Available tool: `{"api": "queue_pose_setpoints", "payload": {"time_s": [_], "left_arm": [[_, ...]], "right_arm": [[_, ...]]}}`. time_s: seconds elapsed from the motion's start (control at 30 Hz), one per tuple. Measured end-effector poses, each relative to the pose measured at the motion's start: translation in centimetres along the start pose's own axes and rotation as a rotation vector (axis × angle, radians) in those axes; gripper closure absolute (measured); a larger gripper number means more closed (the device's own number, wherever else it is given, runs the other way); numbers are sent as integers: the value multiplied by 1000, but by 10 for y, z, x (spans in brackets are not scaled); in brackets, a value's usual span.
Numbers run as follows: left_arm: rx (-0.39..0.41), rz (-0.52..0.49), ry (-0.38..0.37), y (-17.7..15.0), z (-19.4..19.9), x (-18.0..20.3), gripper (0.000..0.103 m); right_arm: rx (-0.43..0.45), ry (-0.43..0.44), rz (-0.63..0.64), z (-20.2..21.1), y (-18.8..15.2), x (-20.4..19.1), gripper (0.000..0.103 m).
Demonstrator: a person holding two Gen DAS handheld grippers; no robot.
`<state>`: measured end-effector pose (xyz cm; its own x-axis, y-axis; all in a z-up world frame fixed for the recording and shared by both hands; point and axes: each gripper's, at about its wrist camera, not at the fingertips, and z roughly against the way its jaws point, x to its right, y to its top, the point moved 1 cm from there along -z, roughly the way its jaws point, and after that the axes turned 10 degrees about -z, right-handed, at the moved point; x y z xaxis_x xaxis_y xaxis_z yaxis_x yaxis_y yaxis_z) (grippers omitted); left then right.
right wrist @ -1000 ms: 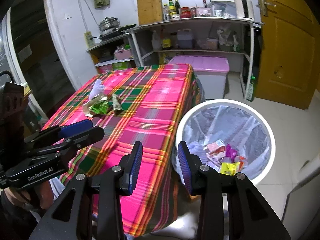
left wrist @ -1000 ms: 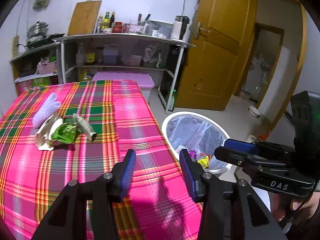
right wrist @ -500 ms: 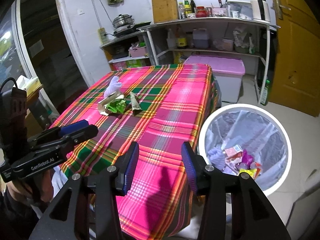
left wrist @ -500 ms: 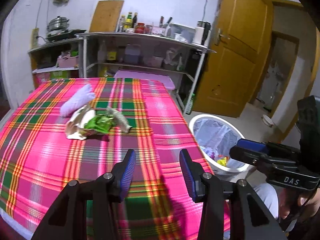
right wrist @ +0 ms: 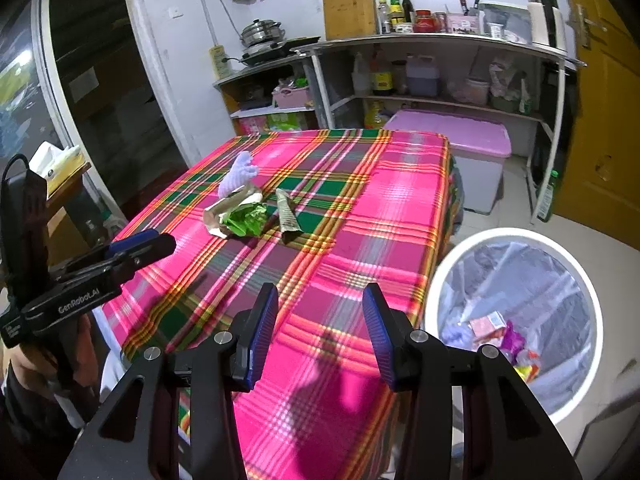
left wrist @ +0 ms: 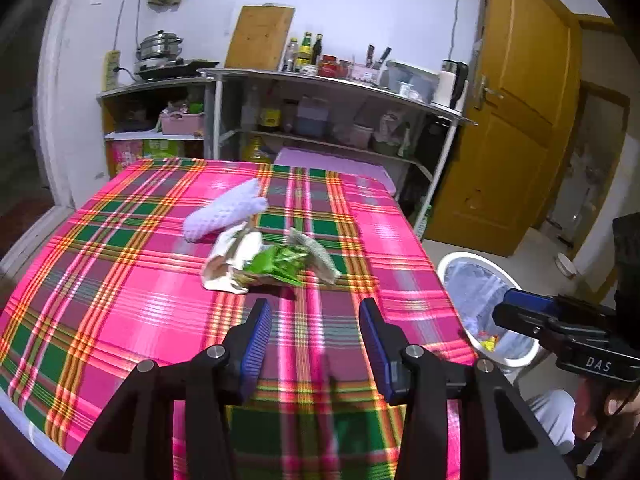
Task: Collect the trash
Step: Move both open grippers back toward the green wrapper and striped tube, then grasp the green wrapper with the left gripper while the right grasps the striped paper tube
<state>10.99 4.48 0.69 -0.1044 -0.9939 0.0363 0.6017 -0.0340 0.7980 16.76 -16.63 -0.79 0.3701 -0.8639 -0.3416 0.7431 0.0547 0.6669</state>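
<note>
A small heap of trash lies mid-table on the pink plaid cloth (left wrist: 120, 280): a white foam net (left wrist: 224, 212), a cream wrapper (left wrist: 228, 264), a green wrapper (left wrist: 280, 264) and a grey wrapper (left wrist: 316, 254). My left gripper (left wrist: 316, 340) hovers open and empty just short of the green wrapper. Over the table's near right corner, my right gripper (right wrist: 320, 328) is open with nothing between its pads. The right wrist view shows the same heap farther off: foam net (right wrist: 238, 172), green wrapper (right wrist: 244, 220), grey wrapper (right wrist: 287, 216). A white bin (right wrist: 512, 234) holding several wrappers stands on the floor right of the table.
The bin (left wrist: 472, 258) sits close beside the table's right edge. A pink-lidded storage box (right wrist: 452, 136) and metal shelves (right wrist: 440, 40) with bottles stand behind the table. A yellow door (left wrist: 520, 120) is at the right. A person's hand (right wrist: 36, 364) holds the left gripper.
Both views have swung left, away from the bin and toward the table. The trash heap now sits near the centre of the left wrist view. The right jaws stand slightly wider.
</note>
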Motion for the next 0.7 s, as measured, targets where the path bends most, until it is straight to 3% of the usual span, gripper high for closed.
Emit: {"api": "queue_pose_setpoints", "payload": {"time_s": [0.17, 0.7], "left_arm": [[1, 24, 25, 5, -9, -19, 58], [-33, 53, -22, 8, -58, -55, 58]], "right_arm": [[-28, 12, 14, -20, 7, -5, 58], [-123, 23, 69, -104, 37, -30, 58]]}}
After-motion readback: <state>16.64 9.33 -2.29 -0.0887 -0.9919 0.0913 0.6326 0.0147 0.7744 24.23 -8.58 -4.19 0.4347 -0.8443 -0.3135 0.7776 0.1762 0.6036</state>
